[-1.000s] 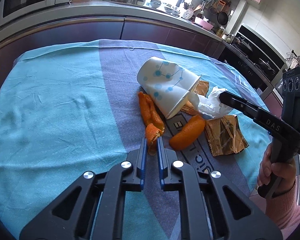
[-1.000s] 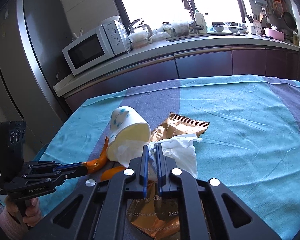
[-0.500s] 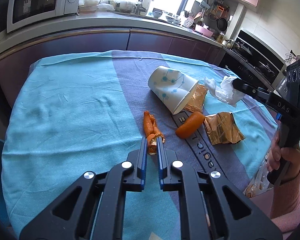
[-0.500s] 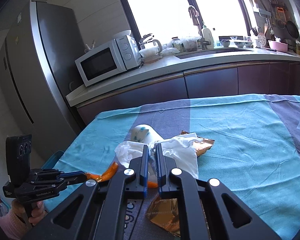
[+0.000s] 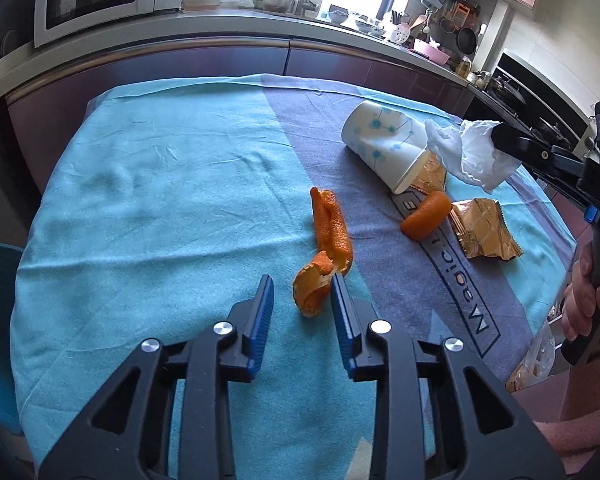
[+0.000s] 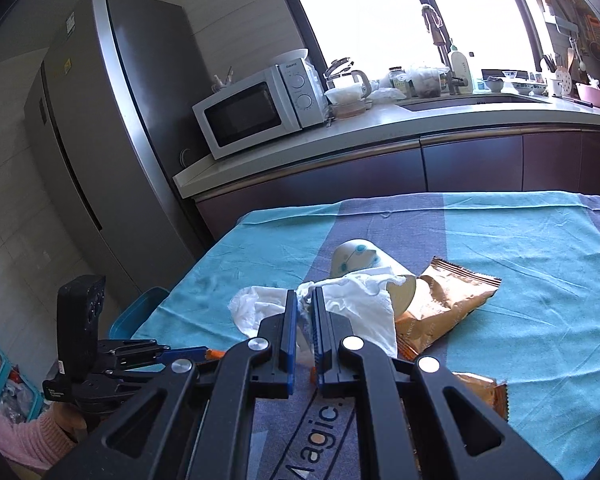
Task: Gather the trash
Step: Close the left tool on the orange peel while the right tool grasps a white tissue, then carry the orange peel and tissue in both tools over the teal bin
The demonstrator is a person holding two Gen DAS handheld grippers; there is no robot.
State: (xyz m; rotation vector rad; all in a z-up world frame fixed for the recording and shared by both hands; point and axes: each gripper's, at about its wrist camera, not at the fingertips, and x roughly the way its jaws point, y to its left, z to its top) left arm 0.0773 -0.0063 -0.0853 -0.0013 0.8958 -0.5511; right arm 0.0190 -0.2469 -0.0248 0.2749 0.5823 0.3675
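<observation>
Carrying crumpled tissue [image 6: 356,300] clamped in right tongs [image 6: 305,300], lifted above desk [image 5: 160,184]. Left tongs [image 5: 300,292] opening, curled orange peel [image 5: 324,256] loose between jaws, lying on desk. Advice: keep tissue pinched firm; straddle peel's thick curl before re-closing; avoid snagging cloth.

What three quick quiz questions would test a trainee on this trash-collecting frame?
1. True or false: the paper cup stands upright.
2. What does the right gripper hold? A) tissue B) wrapper C) orange peel
3. Fill in: the left gripper has a curl of ____ between its opening jaws.

Key:
1. False; it lies on its side on the tablecloth.
2. A; the jaws are shut on the white tissue.
3. Orange peel, lying on the cloth.
</observation>
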